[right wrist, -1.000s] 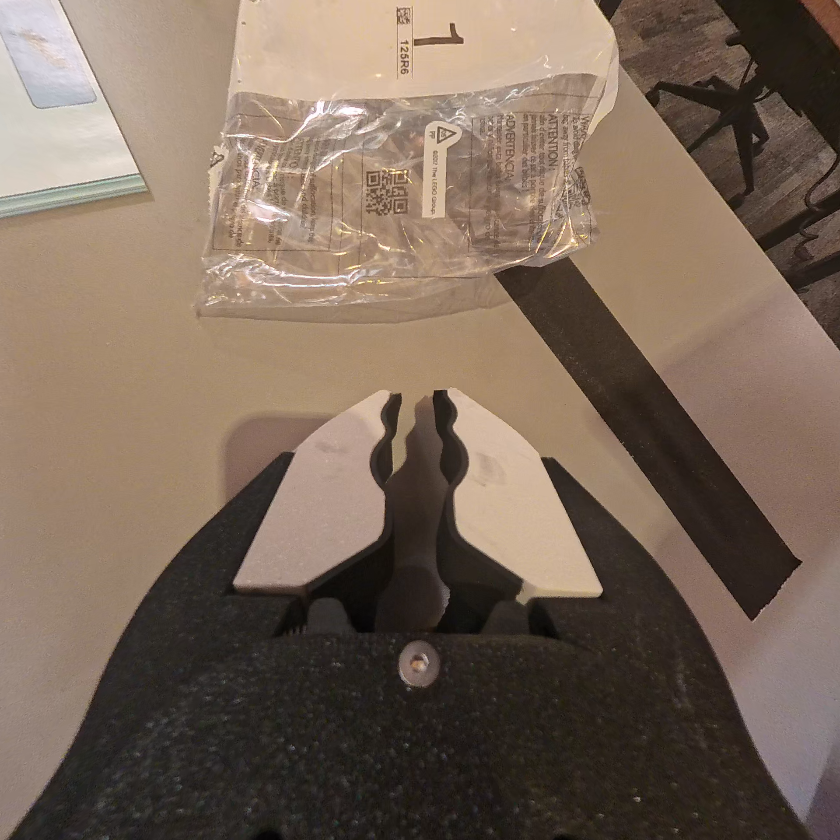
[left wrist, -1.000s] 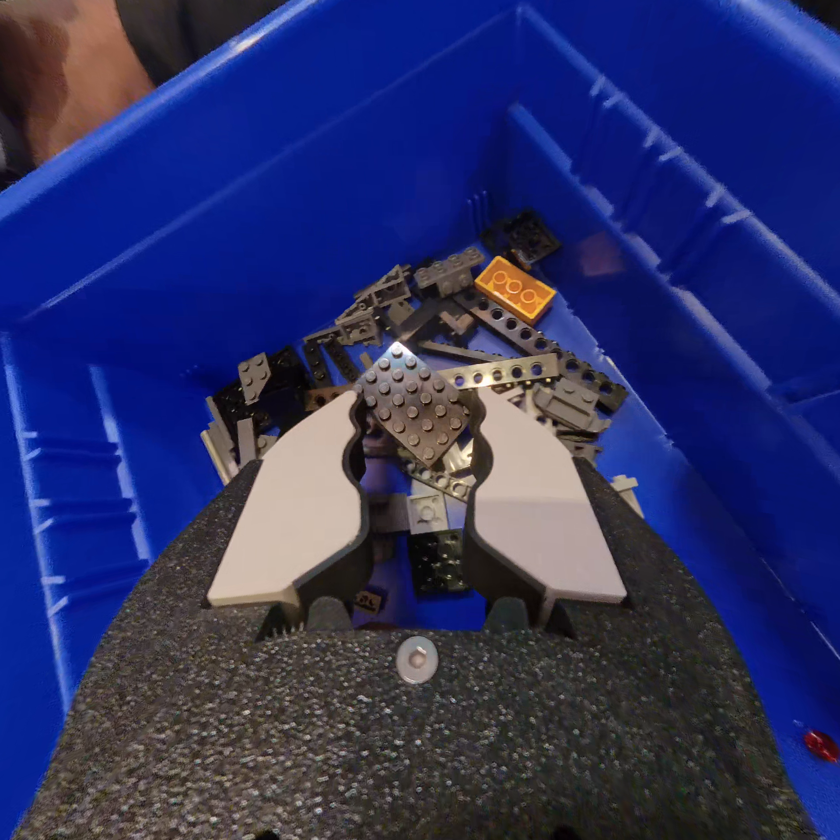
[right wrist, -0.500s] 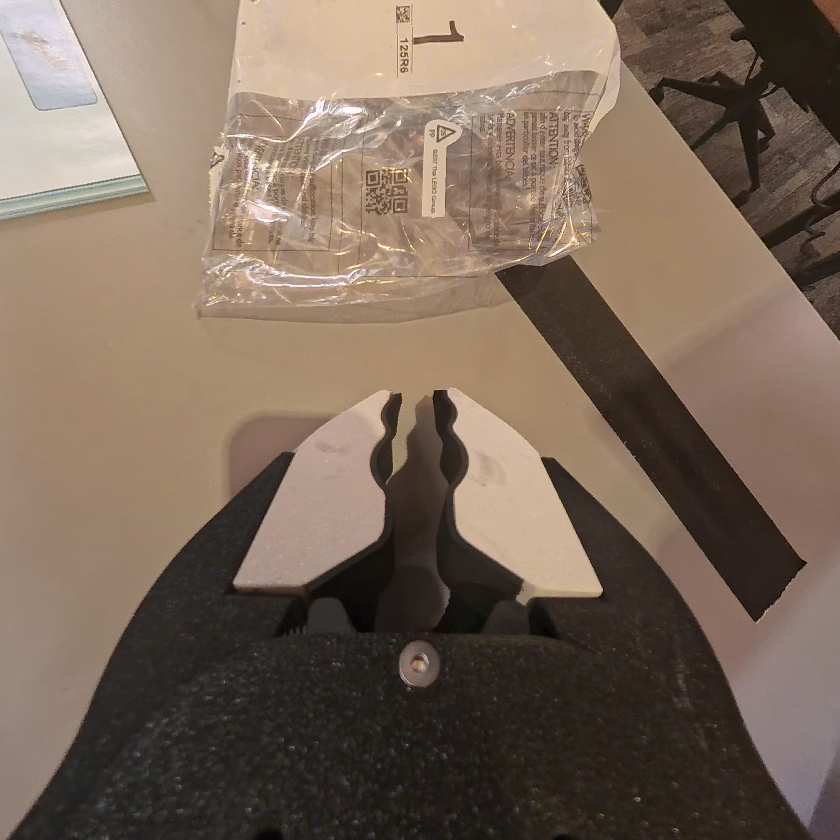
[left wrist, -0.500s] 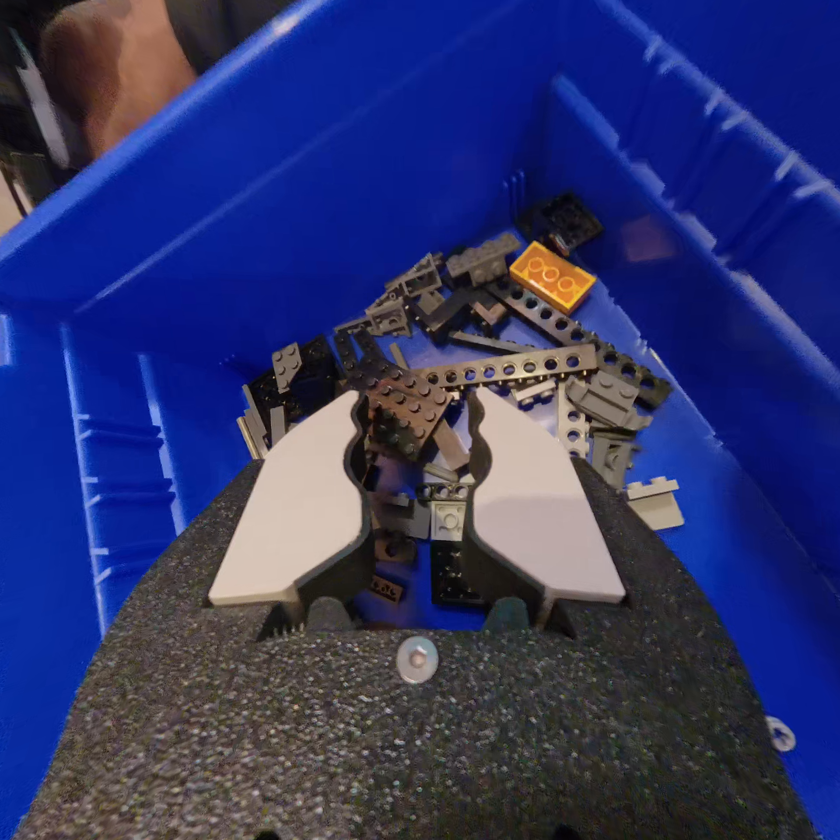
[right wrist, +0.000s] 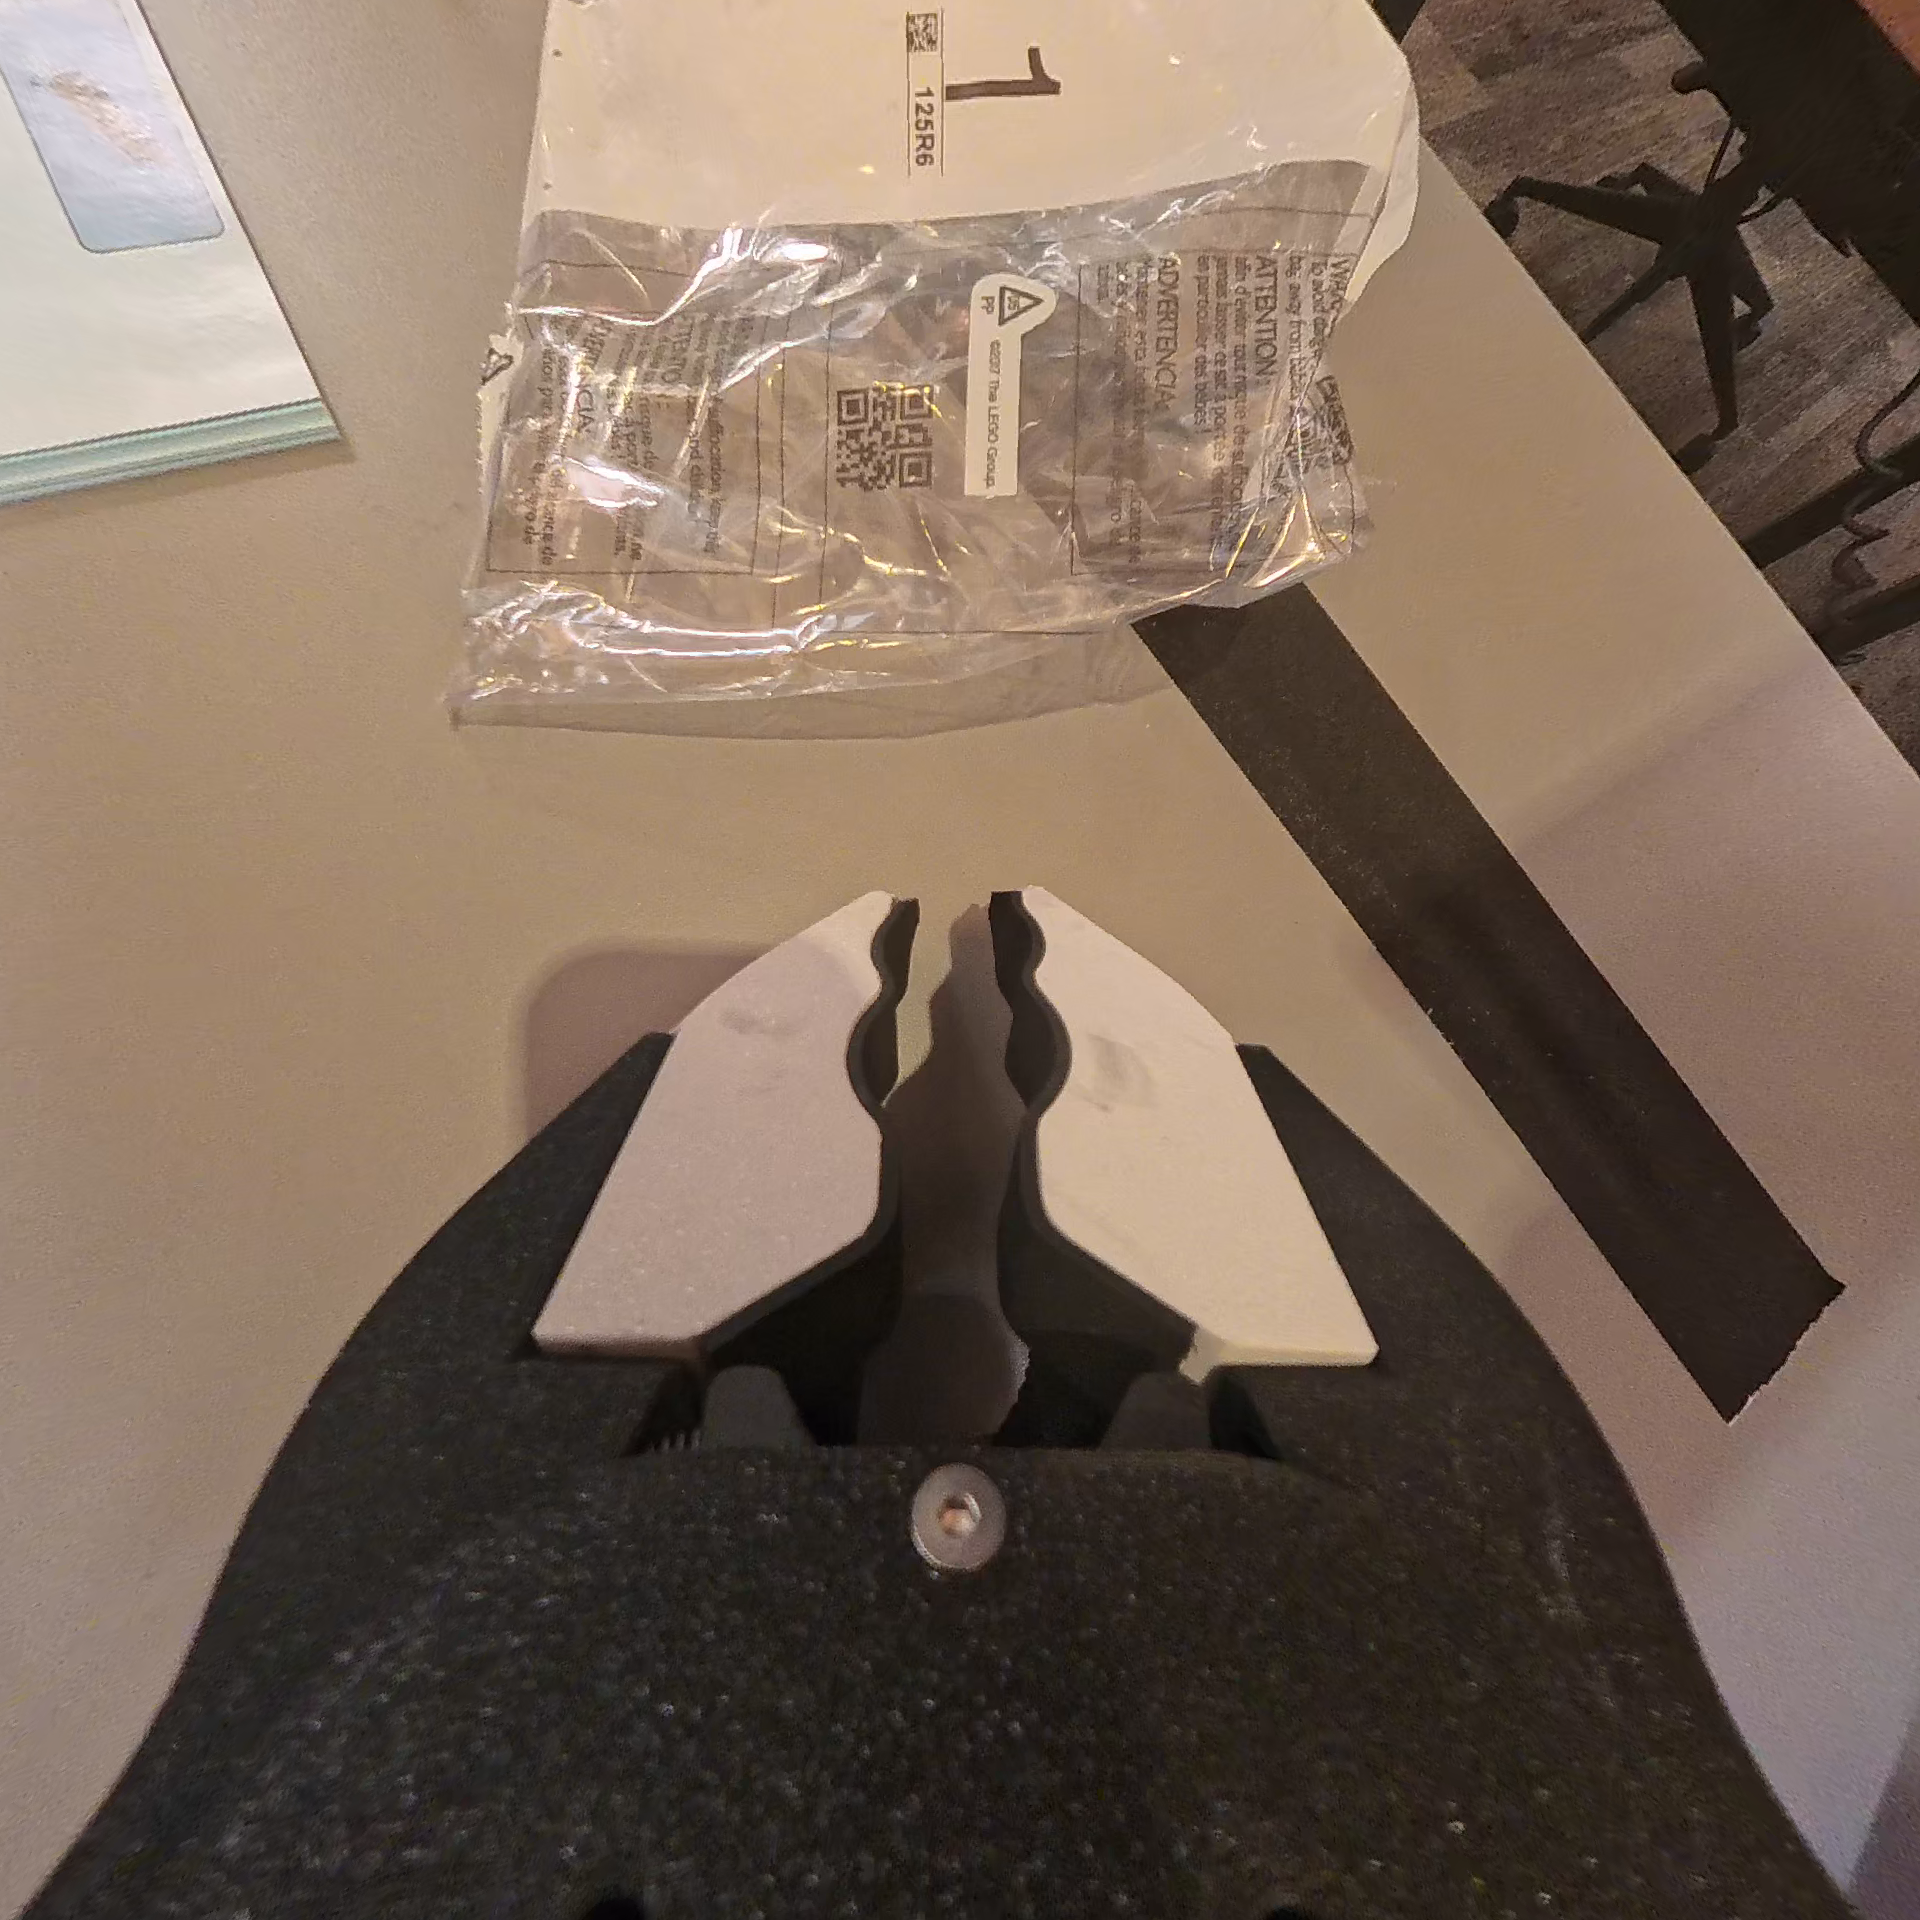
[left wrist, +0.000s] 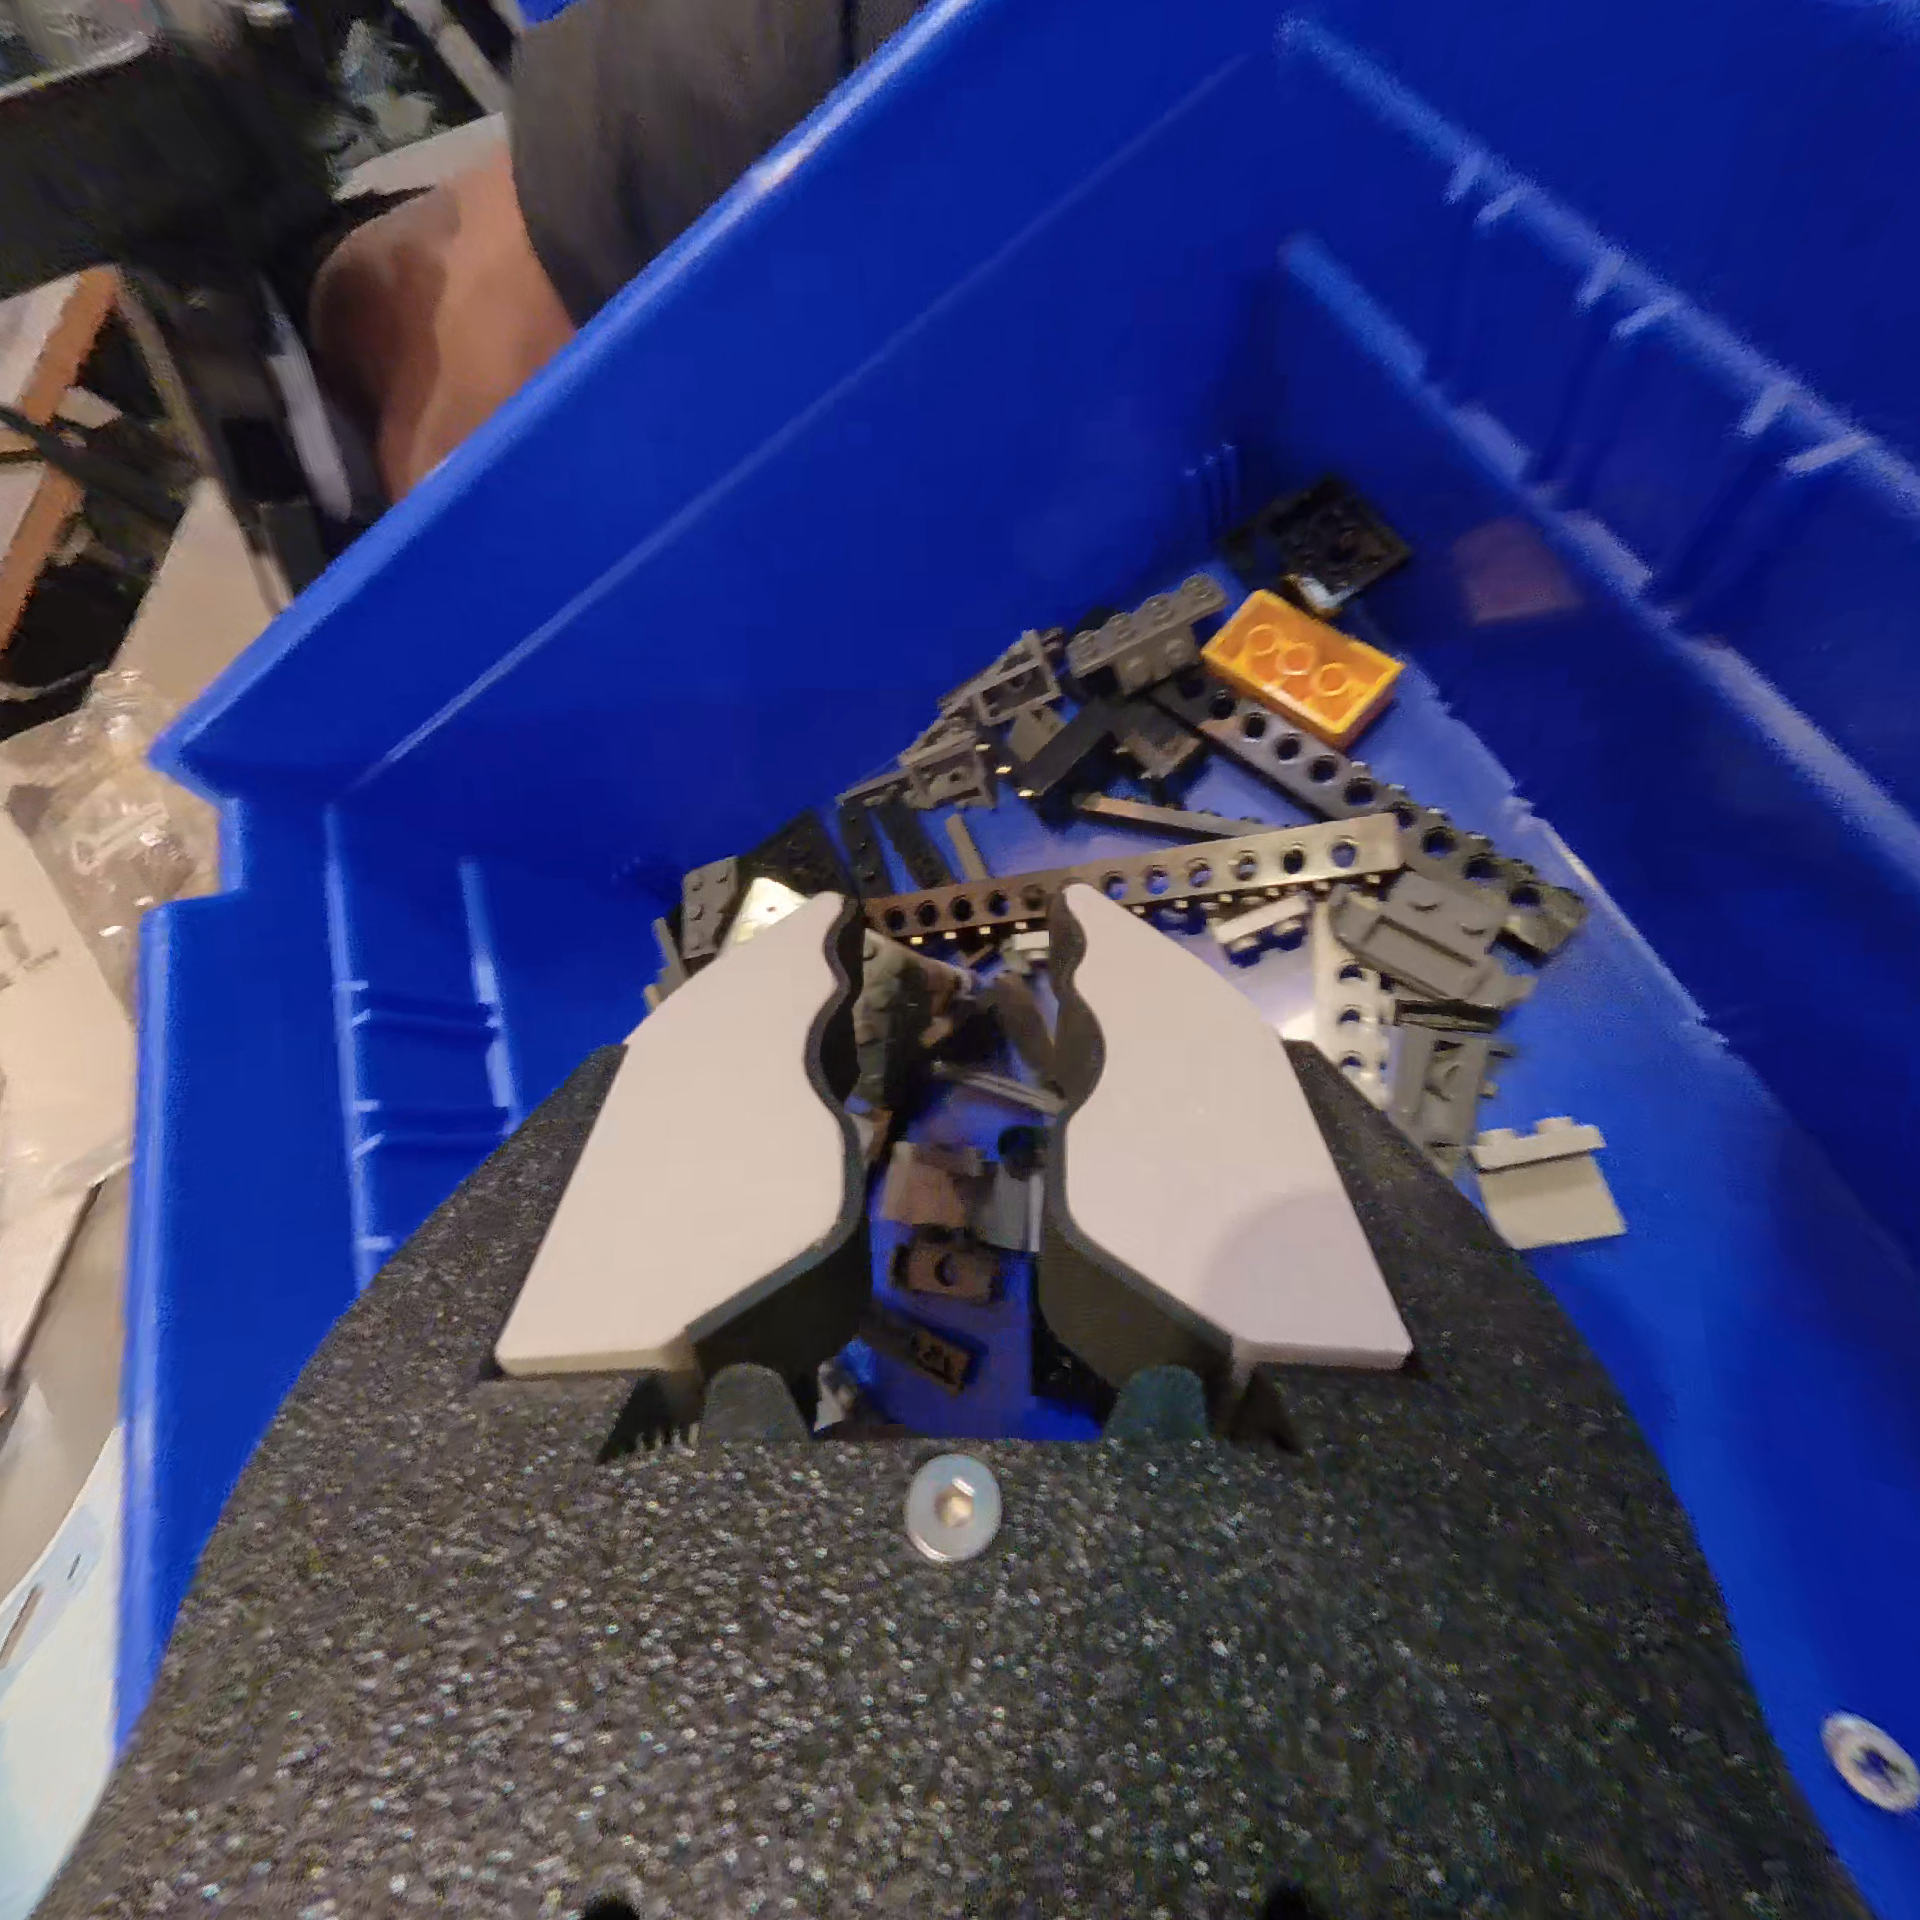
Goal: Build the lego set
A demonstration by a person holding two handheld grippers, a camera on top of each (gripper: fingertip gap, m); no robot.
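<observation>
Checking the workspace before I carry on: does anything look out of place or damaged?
Little stands out. The clear plastic bag lies crumpled on the table, and the bricks sit in a loose jumble in the blue bin. No damage shows.

The blue bin [left wrist: 935, 436] walls in the left tool [left wrist: 956, 914] on three sides, its ribbed sides [left wrist: 1714, 436] rising steeply, so the only way through is from above. A heap of grey and black building bricks [left wrist: 1143, 790] and an orange brick [left wrist: 1304, 665] crowd the far floor; bare blue floor [left wrist: 1714, 1299] lies to the right of the heap. Ahead of the right tool [right wrist: 954, 902] the worktop [right wrist: 260, 831] is bare up to a crumpled clear plastic bag [right wrist: 904, 447]. A black strip [right wrist: 1455, 904] lies flat to the right, a booklet [right wrist: 114, 260] well off left.
</observation>
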